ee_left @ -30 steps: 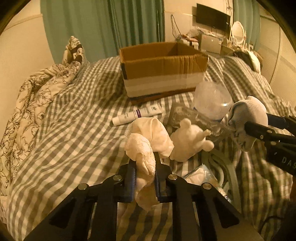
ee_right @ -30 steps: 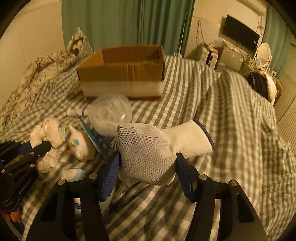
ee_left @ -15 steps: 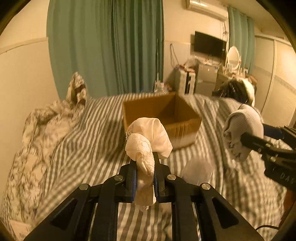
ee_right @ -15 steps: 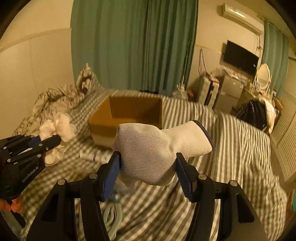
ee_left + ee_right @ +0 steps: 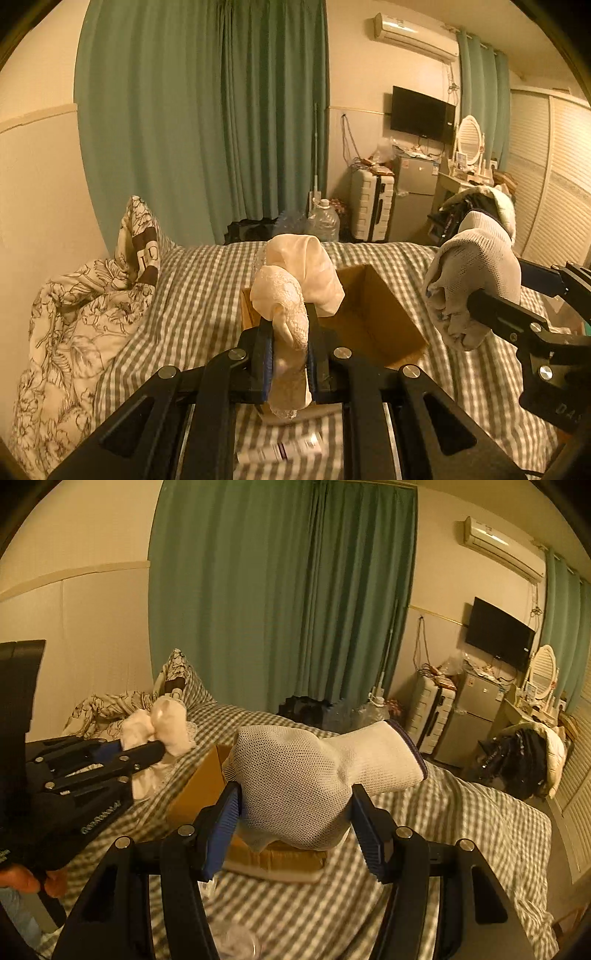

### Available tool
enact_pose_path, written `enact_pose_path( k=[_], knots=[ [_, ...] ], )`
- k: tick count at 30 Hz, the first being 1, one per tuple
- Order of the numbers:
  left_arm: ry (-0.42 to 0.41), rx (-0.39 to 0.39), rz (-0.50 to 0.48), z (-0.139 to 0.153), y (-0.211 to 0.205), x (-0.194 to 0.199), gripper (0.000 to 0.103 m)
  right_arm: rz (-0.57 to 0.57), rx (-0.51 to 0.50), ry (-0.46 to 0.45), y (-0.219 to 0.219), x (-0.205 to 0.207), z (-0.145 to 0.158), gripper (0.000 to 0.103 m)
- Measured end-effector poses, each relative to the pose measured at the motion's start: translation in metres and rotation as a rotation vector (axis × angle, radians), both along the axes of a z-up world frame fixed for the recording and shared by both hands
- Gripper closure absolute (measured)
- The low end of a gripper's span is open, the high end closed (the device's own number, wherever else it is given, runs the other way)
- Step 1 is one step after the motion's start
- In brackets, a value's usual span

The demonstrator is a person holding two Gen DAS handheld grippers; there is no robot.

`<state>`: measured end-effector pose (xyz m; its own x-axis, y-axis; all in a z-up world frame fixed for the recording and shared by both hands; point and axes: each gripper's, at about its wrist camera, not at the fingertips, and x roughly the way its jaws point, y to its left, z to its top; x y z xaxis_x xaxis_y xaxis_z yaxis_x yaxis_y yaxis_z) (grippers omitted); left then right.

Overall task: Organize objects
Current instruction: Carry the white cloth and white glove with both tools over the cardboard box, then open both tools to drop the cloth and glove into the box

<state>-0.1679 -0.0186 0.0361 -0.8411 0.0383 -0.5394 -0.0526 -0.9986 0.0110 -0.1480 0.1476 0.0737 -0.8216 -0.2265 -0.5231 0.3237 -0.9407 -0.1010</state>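
Note:
My left gripper (image 5: 290, 332) is shut on a cream lace cloth (image 5: 295, 291) and holds it in the air in front of the open cardboard box (image 5: 373, 325) on the checked bed. My right gripper (image 5: 295, 812) is shut on a white knit glove (image 5: 306, 779), held up just before the same box (image 5: 199, 794). In the left wrist view the glove (image 5: 472, 280) and right gripper hang at the right. In the right wrist view the lace cloth (image 5: 162, 727) and left gripper are at the left.
A white tube (image 5: 284, 450) lies on the checked bedcover (image 5: 192, 306) under the left gripper. A floral duvet (image 5: 74, 314) is piled at the left. A clear plastic item (image 5: 240, 941) lies below the right gripper. Suitcase, fridge and dresser stand beyond the bed.
Both grippers have risen from the bed and moved toward the box, each still holding its item. The objects on the bedcover have dropped out of sight below.

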Motion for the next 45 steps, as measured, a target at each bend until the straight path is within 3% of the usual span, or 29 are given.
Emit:
enact_pose_path(
  k=[8,16,25,28,30,32,35,42,45],
  knots=[
    [-0.063,-0.006,-0.004,-0.042,-0.005,-0.052,0.089,0.03,0.01,-0.04,-0.019,-0.057,-0.027,0.045],
    [-0.145,-0.013,-0.041,-0.096,-0.009,-0.082,0.089,0.043,-0.018,-0.154,-0.019,-0.104,-0.082,0.045],
    [-0.152,-0.019,-0.072,-0.109,-0.008,-0.086,0.086,0.022,-0.049,-0.163,-0.013,-0.113,-0.093,0.04],
    [-0.158,-0.022,-0.077,-0.108,-0.006,-0.085,0.077,0.003,-0.058,-0.139,-0.01,-0.108,-0.085,0.026],
    [-0.151,-0.029,-0.07,-0.106,-0.005,-0.081,0.048,-0.005,-0.067,-0.125,-0.007,-0.103,-0.077,0.025],
    [-0.138,-0.034,-0.058,-0.101,-0.004,-0.076,0.036,-0.012,-0.07,-0.111,-0.003,-0.094,-0.068,0.024],
    [-0.126,-0.039,-0.053,-0.091,-0.004,-0.064,0.034,-0.028,-0.059,-0.088,0.002,-0.079,-0.054,0.023],
    [-0.061,-0.041,-0.027,-0.049,-0.01,-0.015,0.012,-0.053,-0.053,-0.009,0.017,-0.018,0.0,0.016],
    [-0.035,-0.037,-0.024,-0.031,-0.016,0.009,0.009,-0.05,-0.035,0.03,0.019,0.011,0.023,0.012]
  ],
)
